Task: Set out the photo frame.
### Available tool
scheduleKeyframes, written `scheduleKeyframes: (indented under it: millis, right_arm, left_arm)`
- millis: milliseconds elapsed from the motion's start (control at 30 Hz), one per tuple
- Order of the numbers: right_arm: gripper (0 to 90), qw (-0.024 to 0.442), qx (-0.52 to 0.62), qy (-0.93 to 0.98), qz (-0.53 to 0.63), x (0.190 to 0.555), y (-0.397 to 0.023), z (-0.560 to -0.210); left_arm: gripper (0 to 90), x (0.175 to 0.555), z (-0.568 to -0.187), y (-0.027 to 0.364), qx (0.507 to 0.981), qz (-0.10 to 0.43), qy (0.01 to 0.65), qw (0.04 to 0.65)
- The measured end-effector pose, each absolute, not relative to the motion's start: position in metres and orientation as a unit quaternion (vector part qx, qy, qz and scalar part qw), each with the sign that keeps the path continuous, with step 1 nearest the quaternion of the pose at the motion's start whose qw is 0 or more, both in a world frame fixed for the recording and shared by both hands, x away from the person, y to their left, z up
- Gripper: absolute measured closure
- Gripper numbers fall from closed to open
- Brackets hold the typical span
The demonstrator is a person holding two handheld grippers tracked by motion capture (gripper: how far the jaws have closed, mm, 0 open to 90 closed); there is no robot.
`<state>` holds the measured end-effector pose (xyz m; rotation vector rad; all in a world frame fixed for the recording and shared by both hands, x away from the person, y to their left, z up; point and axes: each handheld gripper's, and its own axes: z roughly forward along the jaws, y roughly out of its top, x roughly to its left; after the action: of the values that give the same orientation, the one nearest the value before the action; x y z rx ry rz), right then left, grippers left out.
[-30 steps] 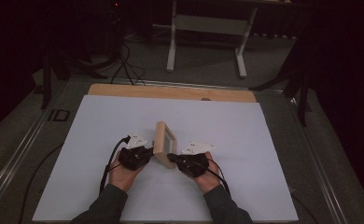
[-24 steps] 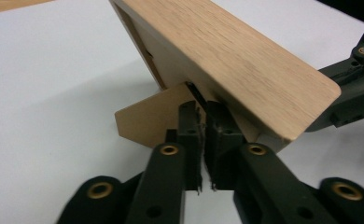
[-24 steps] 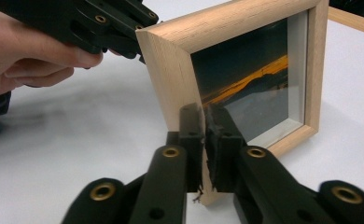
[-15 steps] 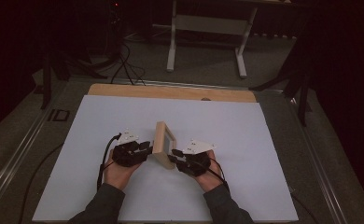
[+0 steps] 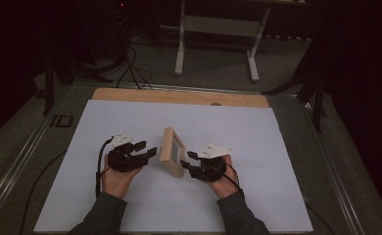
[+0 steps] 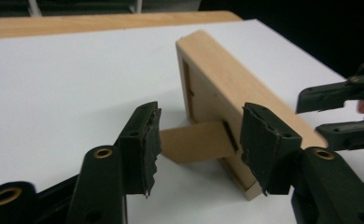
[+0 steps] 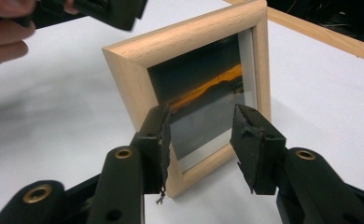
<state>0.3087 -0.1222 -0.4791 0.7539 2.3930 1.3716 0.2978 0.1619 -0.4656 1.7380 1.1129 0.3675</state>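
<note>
Both grippers (image 5: 152, 152) (image 5: 184, 165) open, flanking upright frame (image 5: 171, 151); glass faces right.

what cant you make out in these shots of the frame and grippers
- Light wooden picture frame: its glass is dark and reflective in the right gripper view, so beyond an orange streak the photo is unreadable.
- Its cardboard back stand: the left gripper jaws cover both its ends in the left gripper view.
- Right gripper: too small in the high view to judge contact with the frame.

No legible text — none anywhere
</note>
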Motion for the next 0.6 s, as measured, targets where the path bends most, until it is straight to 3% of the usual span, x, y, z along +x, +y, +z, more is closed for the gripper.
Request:
scheduleKeyframes:
  millis: [300,600]
  right_arm:
    - [54.8,0.145,0.270,0.823,0.478,0.311,-0.130,-0.475]
    - [55.1,0.149,0.275,0.819,0.481,0.312,-0.134,-0.473]
  left_arm:
    - [27.5,0.293,-0.458,0.151,0.719,0.149,0.452,0.507]
    - [17.4,0.292,-0.462,0.126,0.736,0.155,0.445,0.486]
